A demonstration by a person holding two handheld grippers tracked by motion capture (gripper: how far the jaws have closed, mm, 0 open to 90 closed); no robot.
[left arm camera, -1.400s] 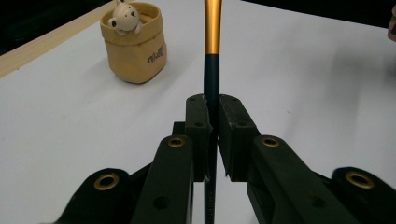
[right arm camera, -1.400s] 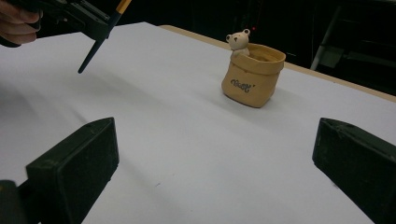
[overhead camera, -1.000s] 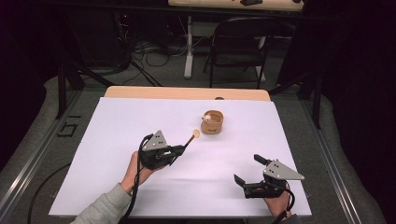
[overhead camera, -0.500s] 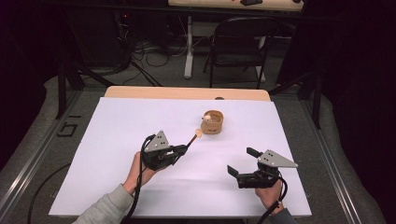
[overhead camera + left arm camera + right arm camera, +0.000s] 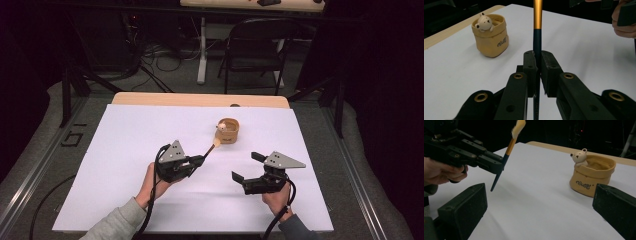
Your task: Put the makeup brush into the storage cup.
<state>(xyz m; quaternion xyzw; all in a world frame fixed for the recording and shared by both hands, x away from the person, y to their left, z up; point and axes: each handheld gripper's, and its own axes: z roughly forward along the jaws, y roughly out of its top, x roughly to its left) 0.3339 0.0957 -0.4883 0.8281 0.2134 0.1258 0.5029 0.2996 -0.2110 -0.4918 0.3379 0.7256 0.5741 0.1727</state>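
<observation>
Since the earlier frame the right gripper (image 5: 246,167) has been carried from the near right corner inward toward the desk's (image 5: 125,150) middle, its jaws spread wide and empty, while the left gripper (image 5: 201,160) is kept in place. A brush (image 5: 537,30) is clamped by its dark handle between the left jaws, its pale tip raised toward the bear pot (image 5: 227,131), which is seen near the far edge. Bare white surface is left along the left and near edges.

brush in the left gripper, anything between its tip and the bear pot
Nothing visible. The left gripper is shut on the brush, whose bristle end points toward the pot, with bare white table between. The right gripper hangs open off to the side.
</observation>
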